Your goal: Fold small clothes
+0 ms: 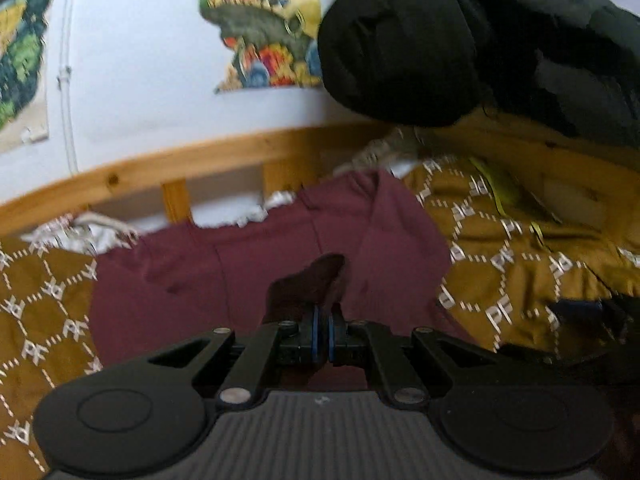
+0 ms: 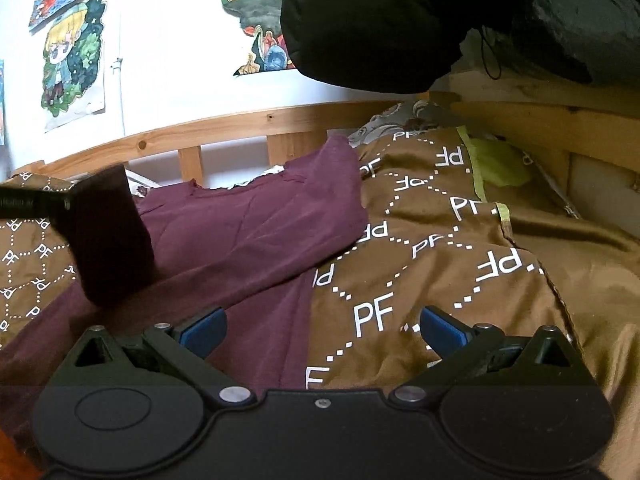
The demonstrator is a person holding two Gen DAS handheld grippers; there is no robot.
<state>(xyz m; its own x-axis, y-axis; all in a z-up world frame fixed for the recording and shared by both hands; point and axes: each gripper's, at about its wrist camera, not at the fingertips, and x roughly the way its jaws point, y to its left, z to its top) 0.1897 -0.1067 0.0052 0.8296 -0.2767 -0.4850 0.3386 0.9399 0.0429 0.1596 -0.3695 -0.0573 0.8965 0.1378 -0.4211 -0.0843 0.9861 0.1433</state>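
With the maroon garment [image 2: 248,236] spread on the brown patterned bedspread [image 2: 460,248], the left gripper [image 1: 325,334] pinches a lifted fold of it while the right gripper [image 2: 322,330] hangs open near its right edge, which it probably needs to grasp next.

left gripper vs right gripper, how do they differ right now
The left gripper has its jaws shut, pinching a fold of the maroon garment; the right gripper has its jaws wide apart and holds nothing. The left gripper is over the maroon garment, while the right gripper is above the garment's edge and the brown PF-patterned bedcover. Both are black with blue pads and are over the same bed.
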